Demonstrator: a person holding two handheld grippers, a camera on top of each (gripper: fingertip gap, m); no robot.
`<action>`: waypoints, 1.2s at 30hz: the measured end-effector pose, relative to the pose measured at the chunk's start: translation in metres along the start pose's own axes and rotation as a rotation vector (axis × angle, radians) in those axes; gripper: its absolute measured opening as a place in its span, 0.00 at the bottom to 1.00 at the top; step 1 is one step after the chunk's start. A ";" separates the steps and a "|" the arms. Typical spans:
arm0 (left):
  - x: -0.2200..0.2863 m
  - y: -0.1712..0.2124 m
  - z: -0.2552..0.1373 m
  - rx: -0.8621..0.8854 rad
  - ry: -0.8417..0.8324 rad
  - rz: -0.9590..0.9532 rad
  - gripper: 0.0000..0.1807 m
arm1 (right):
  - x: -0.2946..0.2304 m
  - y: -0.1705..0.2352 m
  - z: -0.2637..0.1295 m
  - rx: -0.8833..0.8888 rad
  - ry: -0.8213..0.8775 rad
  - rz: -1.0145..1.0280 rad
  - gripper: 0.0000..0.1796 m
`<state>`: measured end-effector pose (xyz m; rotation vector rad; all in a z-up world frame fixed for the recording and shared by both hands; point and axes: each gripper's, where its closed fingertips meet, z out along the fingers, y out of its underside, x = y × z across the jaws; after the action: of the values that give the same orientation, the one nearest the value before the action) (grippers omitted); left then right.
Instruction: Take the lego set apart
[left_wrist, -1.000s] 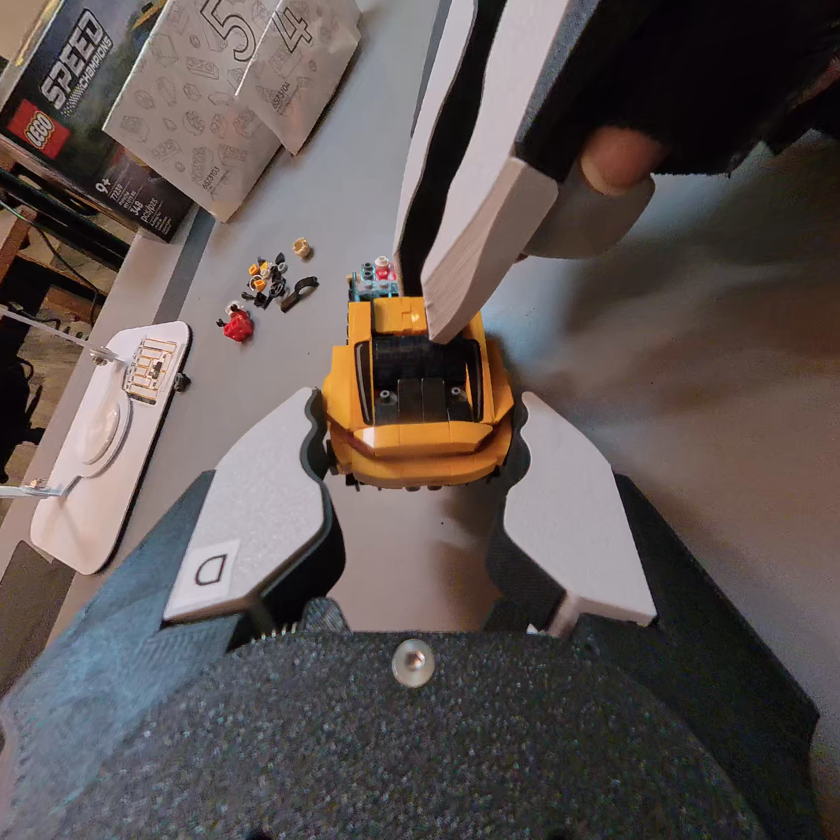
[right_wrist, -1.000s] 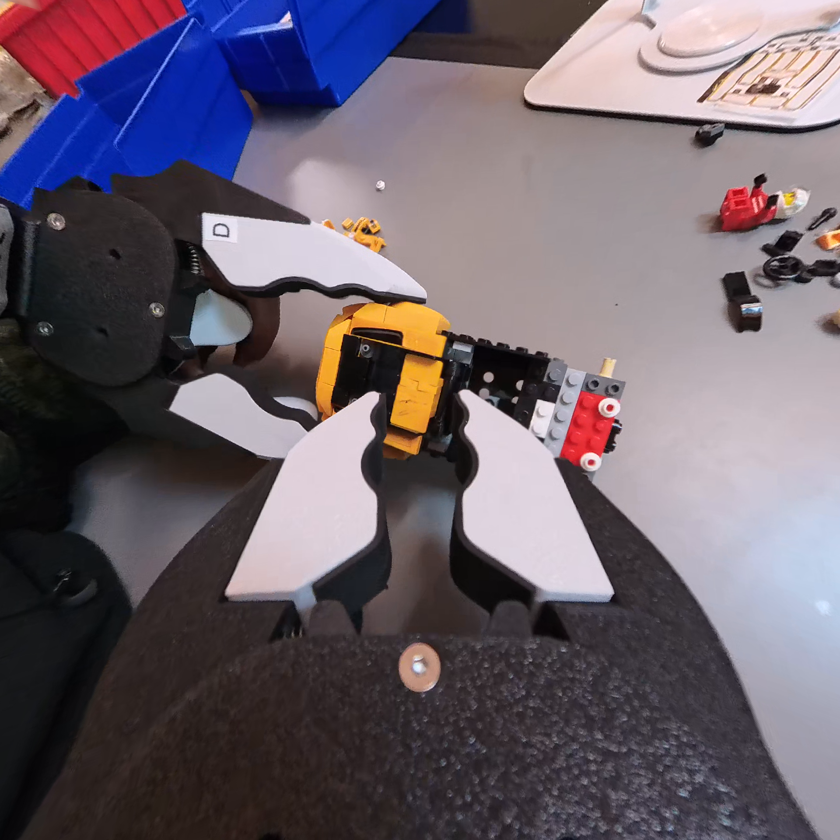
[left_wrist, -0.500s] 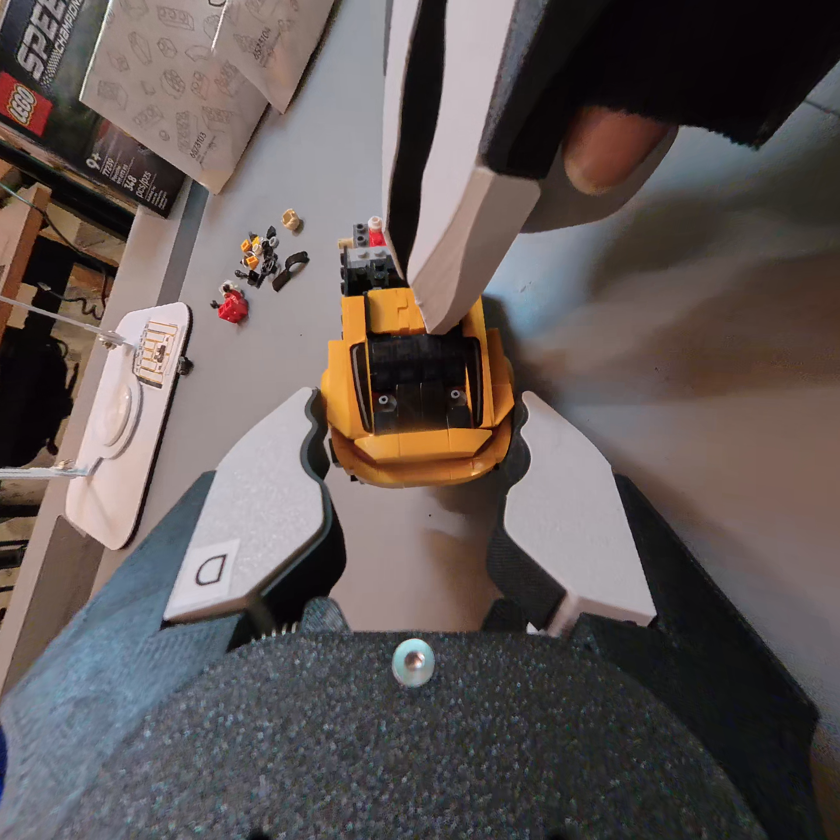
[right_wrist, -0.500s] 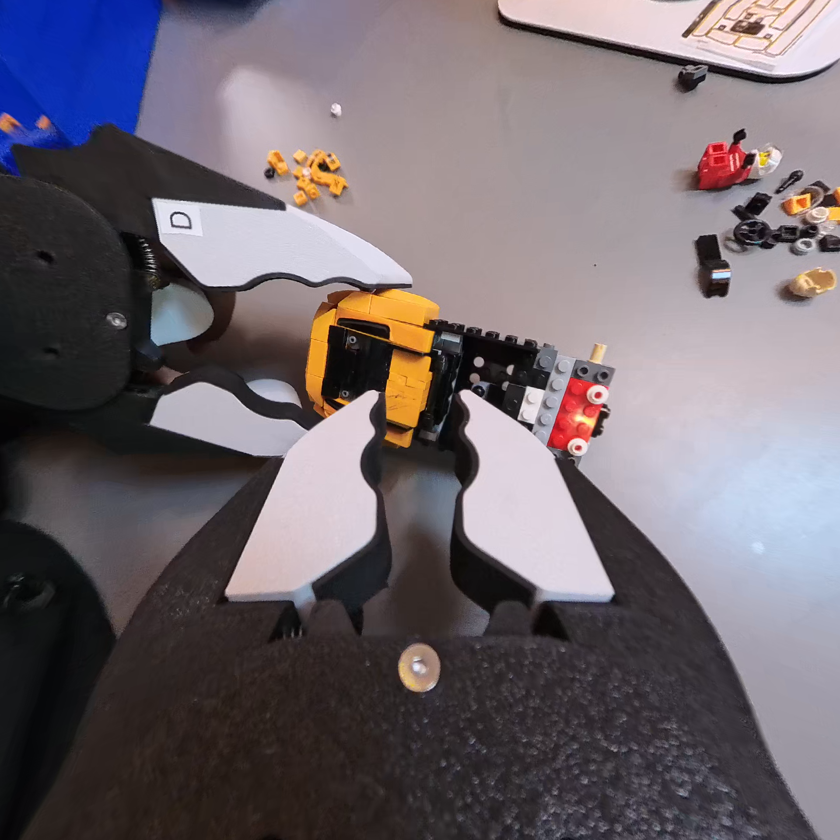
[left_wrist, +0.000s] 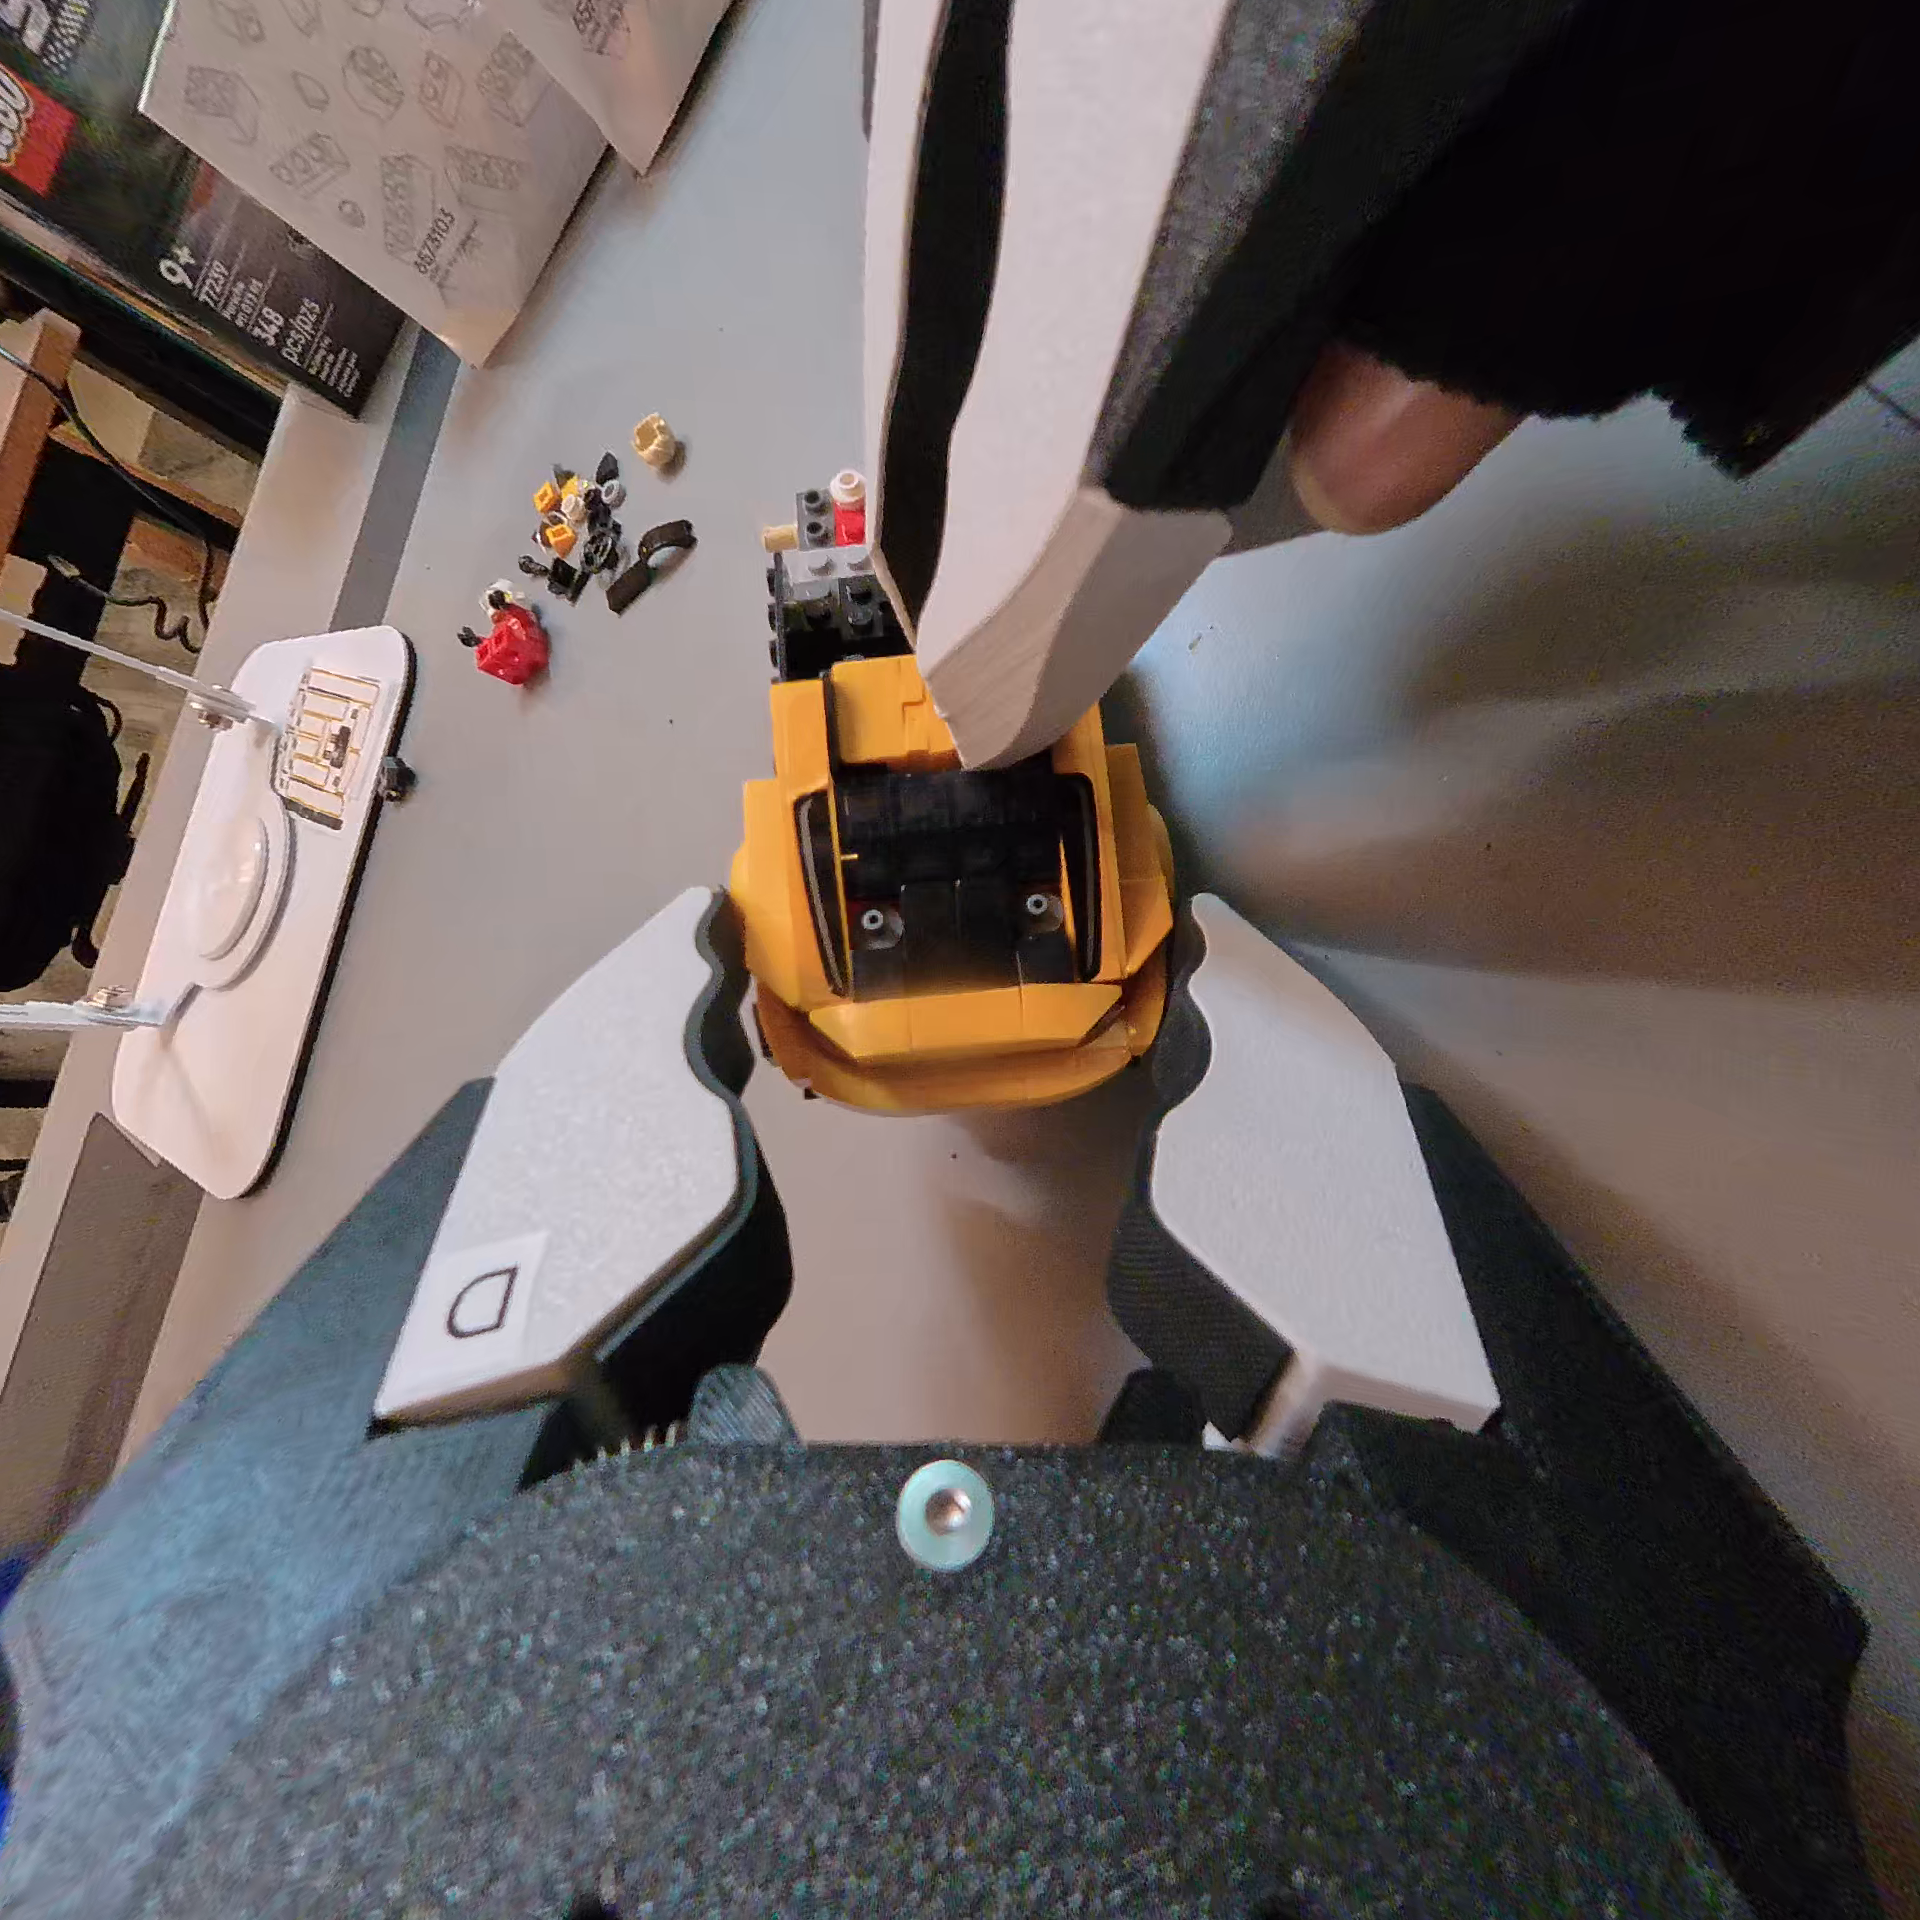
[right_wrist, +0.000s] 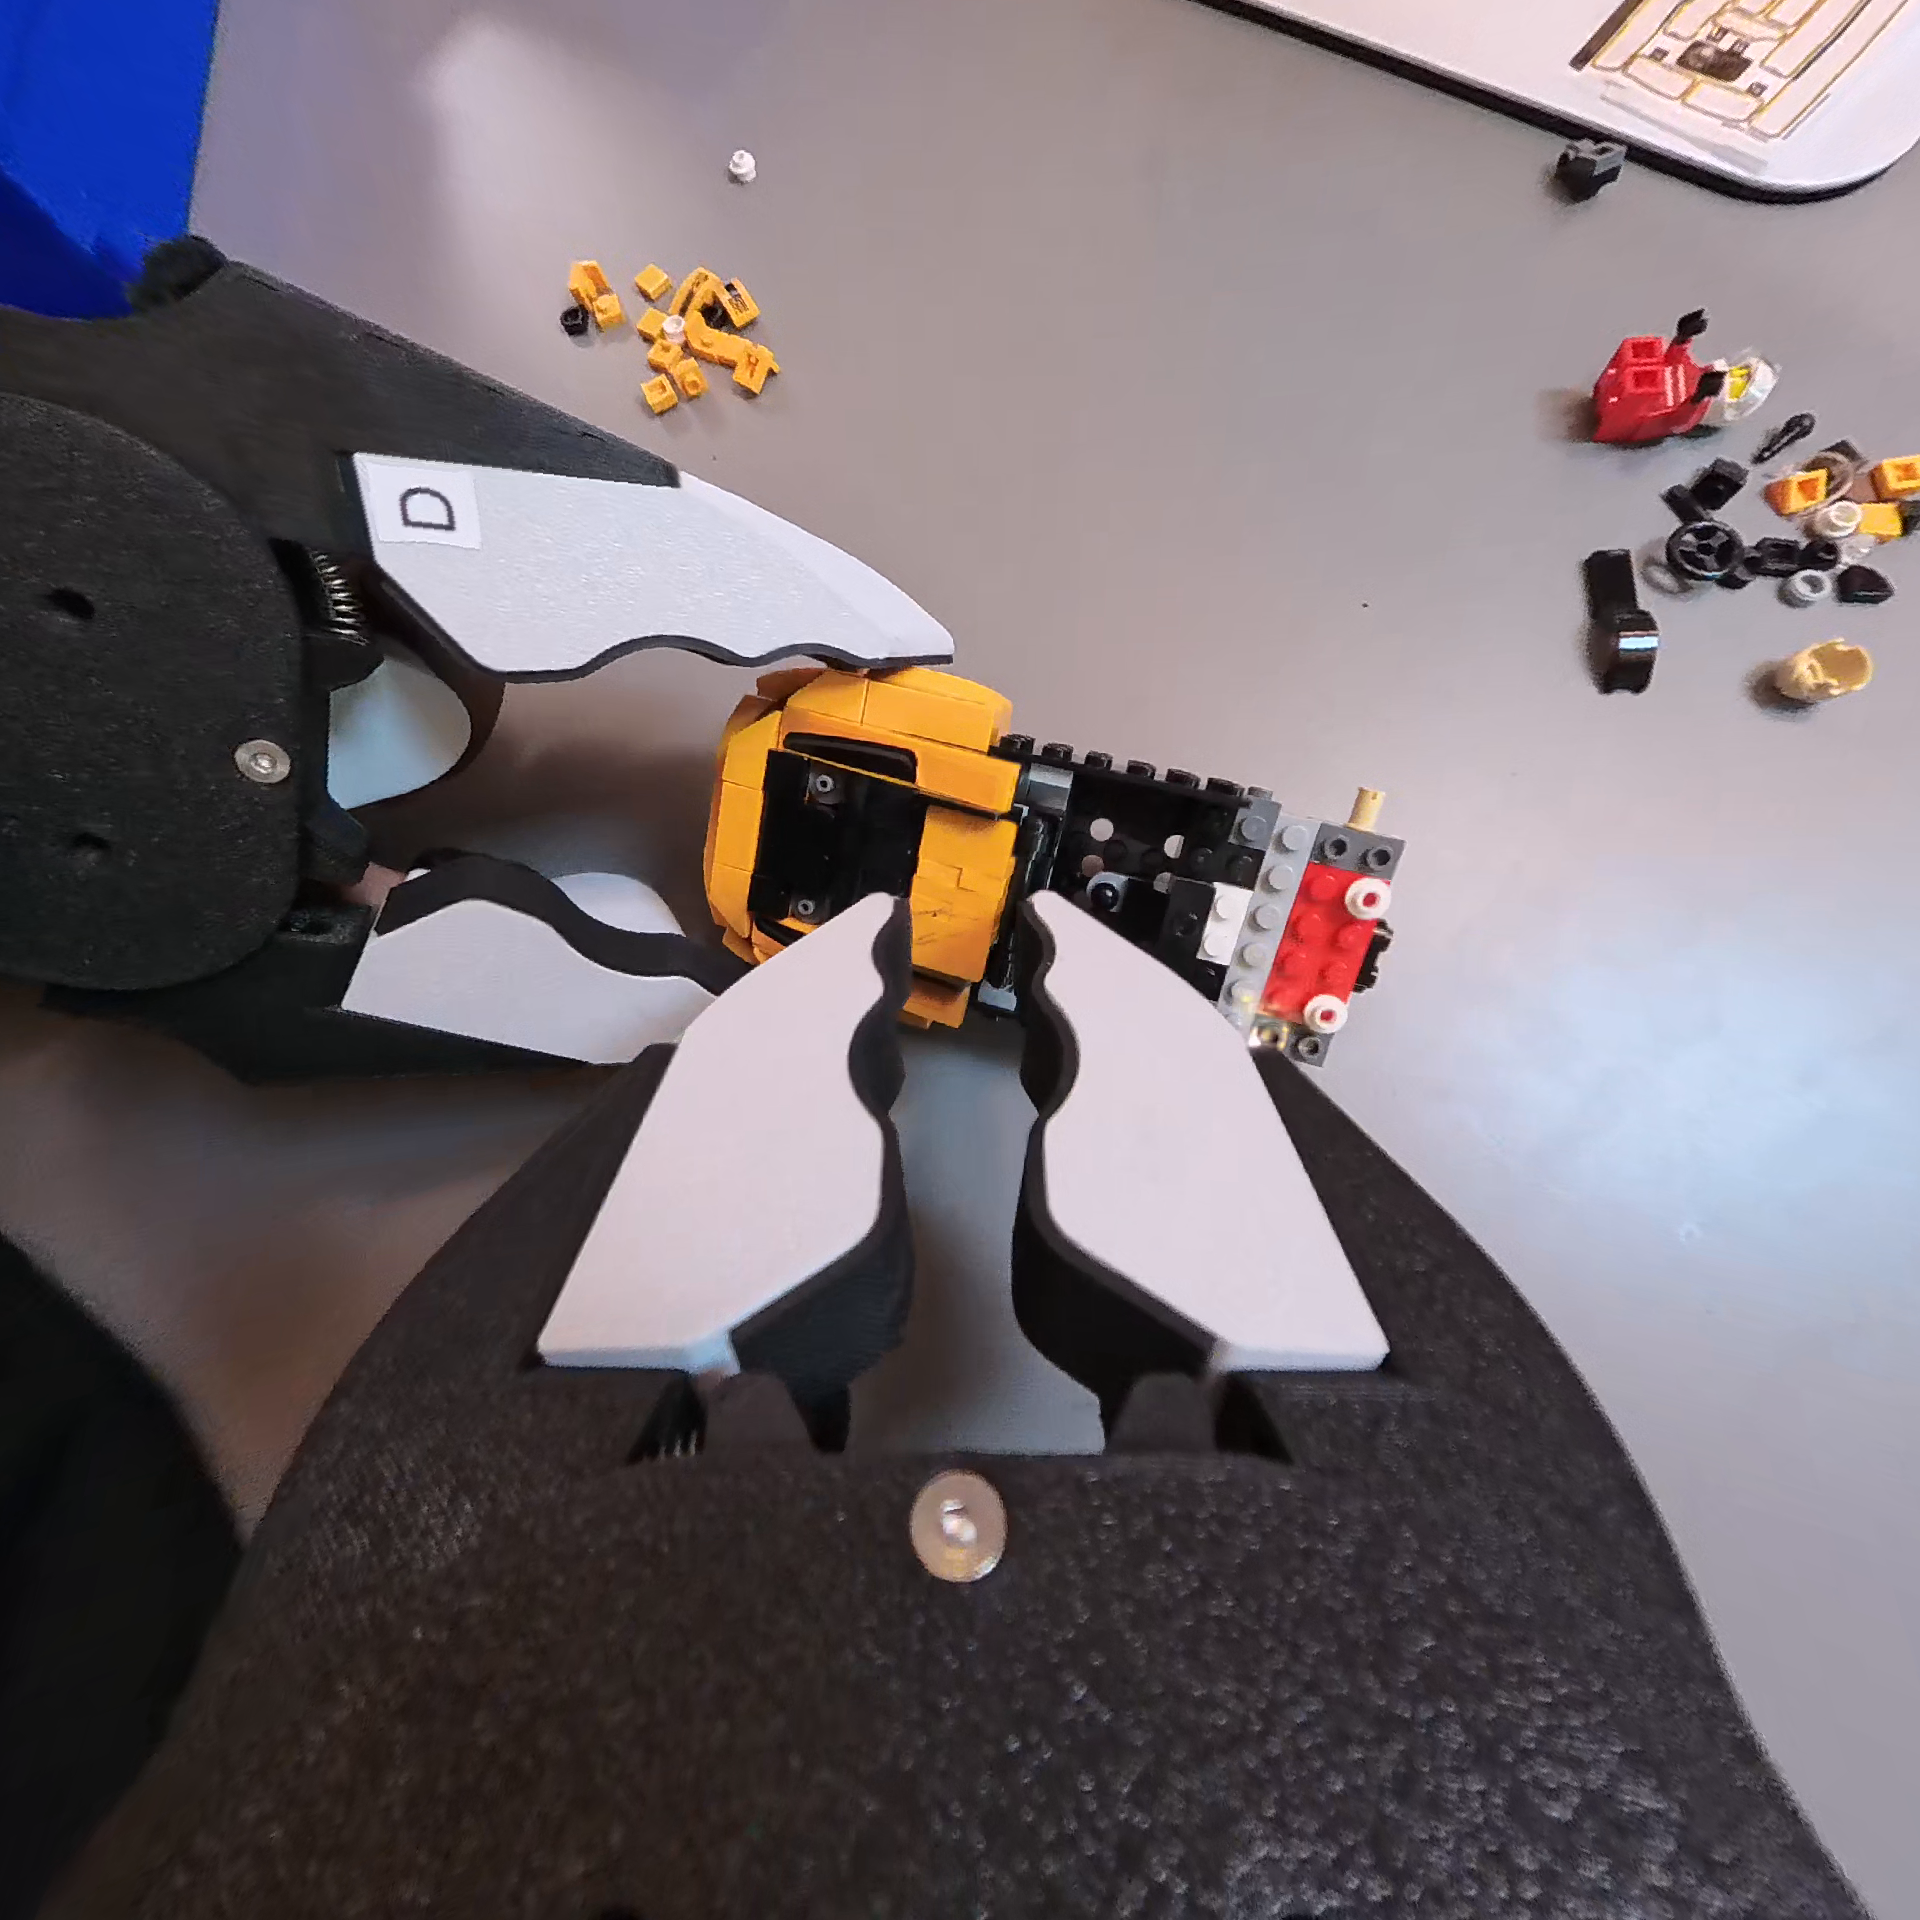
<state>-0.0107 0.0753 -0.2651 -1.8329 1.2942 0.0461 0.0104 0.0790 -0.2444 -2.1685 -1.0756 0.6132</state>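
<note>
A yellow lego car (left_wrist: 951, 997) with a bare black chassis and a red and grey front end (right_wrist: 1309, 935) is above the grey table (right_wrist: 1195, 364). My left gripper (left_wrist: 951, 956) is shut on the car's rear, one finger on each side. It also shows in the right wrist view (right_wrist: 836, 810). My right gripper (right_wrist: 961, 920) is shut on the yellow body section just behind the chassis. In the left wrist view its fingertips (left_wrist: 997, 707) press down on the yellow roof.
Loose yellow bits (right_wrist: 675, 332) lie beyond the left gripper. A red piece (right_wrist: 1652, 395) and small black parts (right_wrist: 1766, 540) lie to the right. A white board (left_wrist: 260, 883), paper bags (left_wrist: 395, 156), a lego box and a blue bin (right_wrist: 94, 135) stand at the table's edges. Less than 4 cm separates the two grippers' tips. The red piece (right_wrist: 1652, 395) is about equally far from each gripper, around 20 cm. It turns up in the left wrist view (left_wrist: 513, 633) as well.
Both grippers keep their hold. More of the black chassis and the front end now shows past the roof in the left wrist view. The right wrist view has shifted nearer and lower.
</note>
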 end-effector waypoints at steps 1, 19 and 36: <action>0.000 0.000 0.000 0.000 0.005 -0.009 0.43 | 0.000 0.000 0.000 0.006 0.004 -0.003 0.10; 0.000 -0.002 0.000 0.047 0.053 -0.135 0.43 | 0.003 -0.005 -0.006 0.079 -0.013 0.018 0.08; 0.000 -0.007 0.005 0.084 0.168 -0.321 0.43 | 0.024 -0.035 -0.052 0.224 0.025 0.050 0.00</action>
<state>-0.0035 0.0787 -0.2640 -1.9817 1.0798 -0.3371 0.0385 0.0974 -0.1866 -2.0077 -0.8966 0.6935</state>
